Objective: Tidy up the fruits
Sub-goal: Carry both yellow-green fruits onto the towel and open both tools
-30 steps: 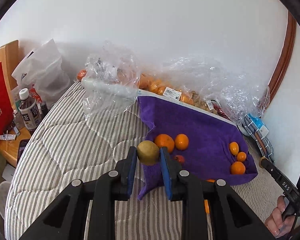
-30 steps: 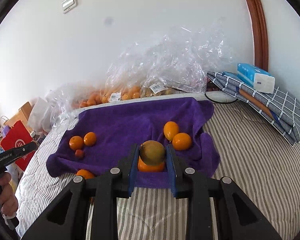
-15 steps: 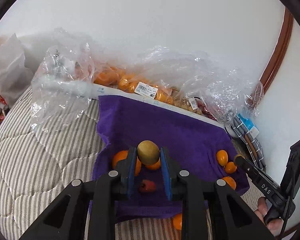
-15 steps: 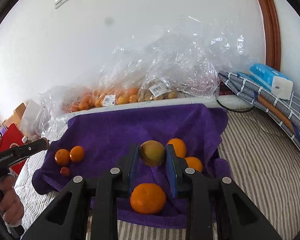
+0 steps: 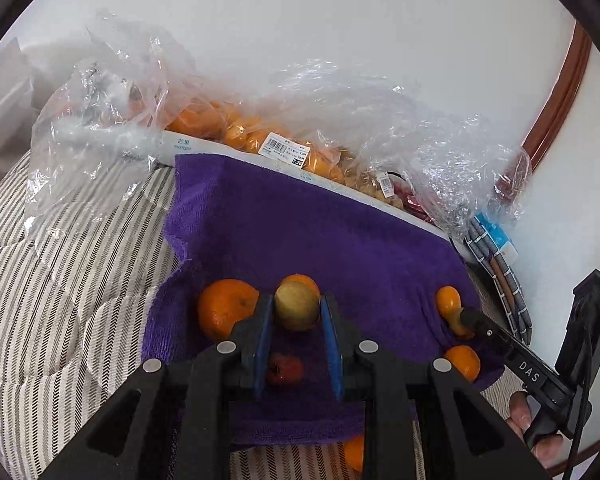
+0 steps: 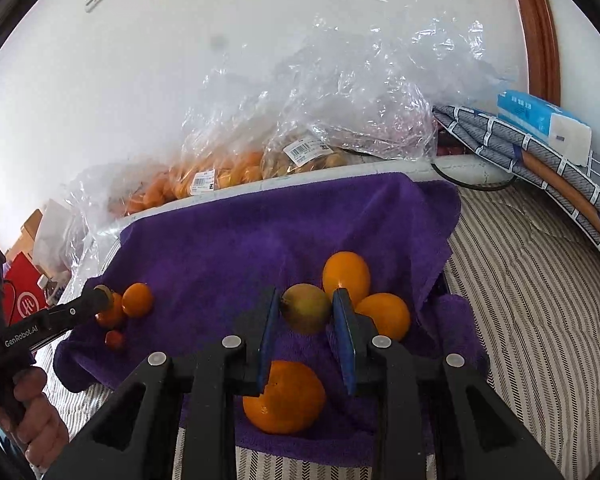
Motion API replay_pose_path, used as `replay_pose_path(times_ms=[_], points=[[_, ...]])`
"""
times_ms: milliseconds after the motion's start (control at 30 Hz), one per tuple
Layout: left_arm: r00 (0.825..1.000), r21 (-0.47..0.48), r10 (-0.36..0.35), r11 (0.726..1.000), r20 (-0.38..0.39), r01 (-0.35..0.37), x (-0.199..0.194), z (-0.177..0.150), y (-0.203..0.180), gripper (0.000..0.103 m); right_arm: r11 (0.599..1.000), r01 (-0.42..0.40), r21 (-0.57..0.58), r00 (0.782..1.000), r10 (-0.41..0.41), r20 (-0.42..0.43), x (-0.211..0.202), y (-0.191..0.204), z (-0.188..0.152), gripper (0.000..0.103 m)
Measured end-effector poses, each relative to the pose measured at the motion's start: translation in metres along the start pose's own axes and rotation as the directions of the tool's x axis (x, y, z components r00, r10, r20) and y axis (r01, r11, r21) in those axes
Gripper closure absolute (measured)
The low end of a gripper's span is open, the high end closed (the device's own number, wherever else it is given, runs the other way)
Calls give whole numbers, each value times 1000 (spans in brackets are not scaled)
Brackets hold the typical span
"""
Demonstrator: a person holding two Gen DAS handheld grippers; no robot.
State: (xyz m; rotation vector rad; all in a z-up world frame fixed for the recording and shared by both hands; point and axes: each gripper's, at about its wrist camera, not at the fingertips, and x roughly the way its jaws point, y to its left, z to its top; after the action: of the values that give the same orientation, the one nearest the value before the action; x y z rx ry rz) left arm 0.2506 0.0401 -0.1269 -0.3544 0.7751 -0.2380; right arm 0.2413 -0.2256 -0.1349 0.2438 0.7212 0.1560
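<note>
A purple towel (image 5: 300, 232) lies on the striped bed and also shows in the right wrist view (image 6: 260, 240). My left gripper (image 5: 297, 307) is shut on a yellow-green fruit (image 5: 296, 308), held low over the towel next to two oranges (image 5: 226, 308) and a small red fruit (image 5: 284, 368). My right gripper (image 6: 306, 309) holds a green-brown mango (image 6: 305, 308) between its pads, with a slight gap at the left pad. Oranges (image 6: 346, 276) lie to its right and one orange (image 6: 284, 396) lies below it.
Clear plastic bags of oranges (image 5: 236, 132) and other fruit (image 6: 312, 156) line the wall behind the towel. A folded plaid cloth with a blue tissue pack (image 6: 540, 124) lies at the right. A red bag (image 6: 24, 300) stands at the left of the bed.
Both grippers have moved forward and lower over the purple towel with their fruits. The right gripper's jaws have widened slightly around the mango.
</note>
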Motion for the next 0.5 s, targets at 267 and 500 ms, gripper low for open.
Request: replay_pose_path(times_ms=[267, 500], points=[[1000, 12, 2, 1000, 8, -2, 0, -2, -2, 80, 999, 11, -38, 1000, -10, 18, -4, 6, -6, 74], [999, 34, 8, 999, 42, -10, -21, 3, -2, 61, 994, -31, -105, 999, 35, 31, -41, 37, -25, 59]])
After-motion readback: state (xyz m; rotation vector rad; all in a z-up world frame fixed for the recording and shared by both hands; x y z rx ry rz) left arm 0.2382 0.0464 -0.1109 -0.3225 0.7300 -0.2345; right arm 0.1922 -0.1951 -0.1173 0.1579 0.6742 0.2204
